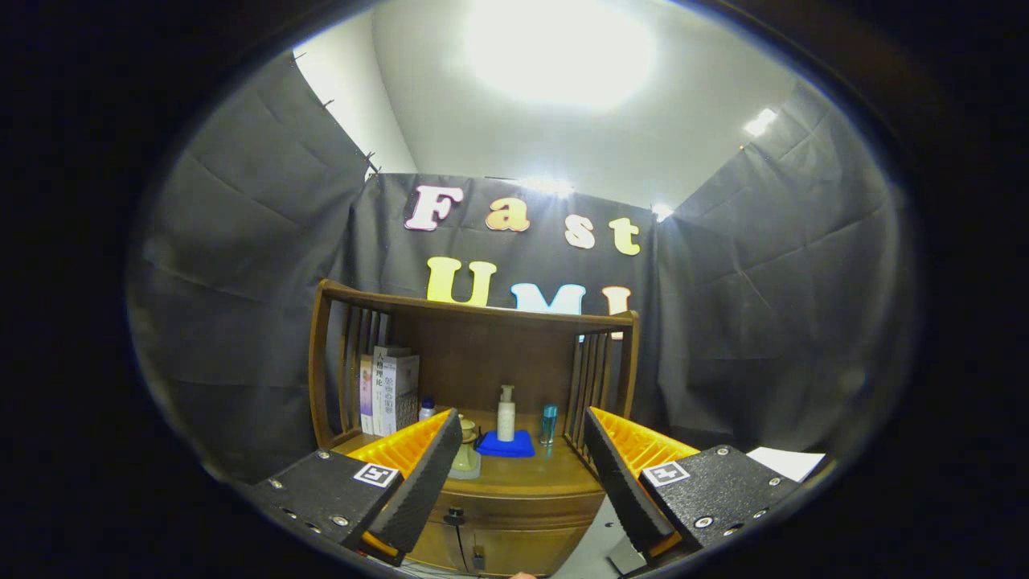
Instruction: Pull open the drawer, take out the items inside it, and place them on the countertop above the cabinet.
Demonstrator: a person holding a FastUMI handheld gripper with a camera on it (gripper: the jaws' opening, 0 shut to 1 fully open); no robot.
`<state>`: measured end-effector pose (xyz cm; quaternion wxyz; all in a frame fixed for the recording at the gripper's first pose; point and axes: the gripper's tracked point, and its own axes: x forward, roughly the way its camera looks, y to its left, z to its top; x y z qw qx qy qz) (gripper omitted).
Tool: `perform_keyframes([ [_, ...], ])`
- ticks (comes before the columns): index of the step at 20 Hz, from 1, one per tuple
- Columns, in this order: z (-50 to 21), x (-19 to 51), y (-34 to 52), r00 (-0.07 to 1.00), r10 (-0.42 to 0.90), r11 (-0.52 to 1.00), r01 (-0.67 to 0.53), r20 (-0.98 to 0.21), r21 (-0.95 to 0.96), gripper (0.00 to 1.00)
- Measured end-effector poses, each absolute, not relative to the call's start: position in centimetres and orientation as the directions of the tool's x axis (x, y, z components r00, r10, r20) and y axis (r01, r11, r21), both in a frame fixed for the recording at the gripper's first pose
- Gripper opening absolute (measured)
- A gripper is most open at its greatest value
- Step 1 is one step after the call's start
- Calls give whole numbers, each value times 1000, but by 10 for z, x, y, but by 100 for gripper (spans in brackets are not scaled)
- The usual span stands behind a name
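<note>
A white pump bottle point(506, 413) stands upright on a folded blue cloth point(506, 445) near the middle of the bench, with a slim teal bottle point(548, 424) just to its right by the slatted wooden side rail point(596, 370). At the left, several books point(388, 388) stand upright against the other rail, a small blue-capped bottle point(427, 408) beside them. A white sheet of paper point(786, 462) lies well apart at the far right.

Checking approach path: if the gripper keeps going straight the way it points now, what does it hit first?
The gripper, fingers open and empty, points at the countertop. Probably first: the white pump bottle on the blue cloth, centred beyond the fingers. The drawer sits lower. Depth is unclear.
</note>
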<state>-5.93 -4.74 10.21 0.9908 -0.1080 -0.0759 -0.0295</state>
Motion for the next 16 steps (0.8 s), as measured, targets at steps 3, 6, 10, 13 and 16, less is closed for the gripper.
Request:
perform_keyframes([
  [3, 108, -71, -26, 988, -4, 980, 34, 153, -198, 95],
  [6, 103, -73, -18, 990, 11, 976, 20, 141, -216, 95],
  [10, 99, -73, 5, 989, 72, 981, -46, 132, -188, 95],
  [13, 88, -67, 5, 991, 71, 976, -46, 112, -215, 95],
  [16, 79, -63, 15, 992, 93, 973, -72, 82, -221, 95],
])
